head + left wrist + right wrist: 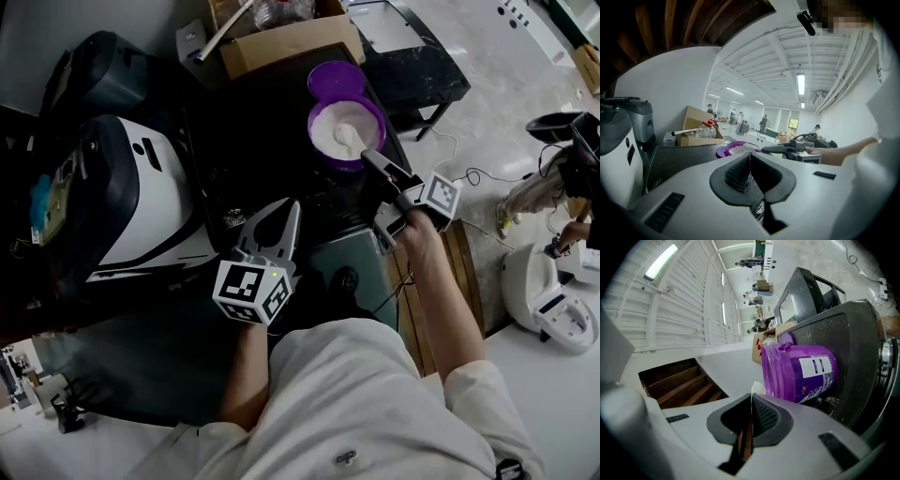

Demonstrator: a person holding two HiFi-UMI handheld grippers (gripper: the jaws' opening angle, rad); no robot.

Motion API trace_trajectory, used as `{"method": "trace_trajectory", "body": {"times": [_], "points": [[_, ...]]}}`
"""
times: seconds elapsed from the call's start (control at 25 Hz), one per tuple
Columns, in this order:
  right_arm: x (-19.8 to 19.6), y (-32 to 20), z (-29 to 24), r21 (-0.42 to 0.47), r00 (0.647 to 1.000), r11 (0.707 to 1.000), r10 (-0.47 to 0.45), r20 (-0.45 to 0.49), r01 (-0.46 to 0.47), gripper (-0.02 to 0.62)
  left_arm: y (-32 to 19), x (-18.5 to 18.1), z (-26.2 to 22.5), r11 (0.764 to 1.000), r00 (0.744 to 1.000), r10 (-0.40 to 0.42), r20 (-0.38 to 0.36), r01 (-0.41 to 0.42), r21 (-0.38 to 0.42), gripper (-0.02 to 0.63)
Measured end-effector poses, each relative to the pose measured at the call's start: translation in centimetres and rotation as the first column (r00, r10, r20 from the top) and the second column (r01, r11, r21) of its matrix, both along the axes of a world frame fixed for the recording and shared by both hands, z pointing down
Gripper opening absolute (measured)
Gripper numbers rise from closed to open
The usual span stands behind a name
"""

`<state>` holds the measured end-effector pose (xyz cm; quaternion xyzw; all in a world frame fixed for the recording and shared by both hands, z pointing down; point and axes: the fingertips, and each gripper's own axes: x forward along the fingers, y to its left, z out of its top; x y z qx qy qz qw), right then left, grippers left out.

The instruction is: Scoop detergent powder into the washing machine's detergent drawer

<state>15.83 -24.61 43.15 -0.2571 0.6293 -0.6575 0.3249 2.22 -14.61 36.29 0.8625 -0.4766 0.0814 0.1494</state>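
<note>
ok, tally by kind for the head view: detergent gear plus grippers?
tub: 1
lid: 1
scoop: 1
grippers: 2 (left gripper, right gripper)
total: 5

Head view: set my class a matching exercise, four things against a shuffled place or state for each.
1 purple tub
2 purple lid
3 white scoop
4 left gripper

a shut, holding nothing
b lies just beyond the tub
c holds white powder
d gripped by the right gripper

Pairs: 1-c, 2-b, 3-d, 4-a
</note>
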Motion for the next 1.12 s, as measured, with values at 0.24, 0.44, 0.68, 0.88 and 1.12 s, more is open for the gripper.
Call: {"method": "trace_trajectory", "body": {"times": [0.24,0.44,0.68,0.88,1.12], "points": [[-0.8,0.4,-0.8,0.035,0.999,0.999,-0.027,-0.022,0.028,0.012,0.5,-1.1,0.0,1.0,1.0,-0.026,-0.001,0.026,-0.002,0.02],[-2.3,1.2,-1.5,0.06,0.999,0.997,-0.045,-0.032,0.046,0.012,1.0,-2.6,0.0,0.999,0.999,-0.031,-0.004,0.031,0.006,0.019],[-4.2,2.9,-2.7,0.082,0.998,0.995,-0.053,-0.027,0.055,0.012,1.9,-4.3,-0.5,1.0,1.0,-0.022,-0.011,0.023,0.017,0.02],[-6.1,5.1,-3.3,0.099,0.997,0.993,-0.061,-0.036,0.064,0.012,3.1,-6.3,-0.6,0.999,1.0,-0.017,-0.024,0.018,0.027,0.02],[-8.5,8.0,-3.5,0.105,0.997,0.992,-0.061,-0.046,0.065,0.012,5.1,-8.4,-0.4,1.0,0.999,0.004,-0.038,-0.003,0.029,0.02]]}}
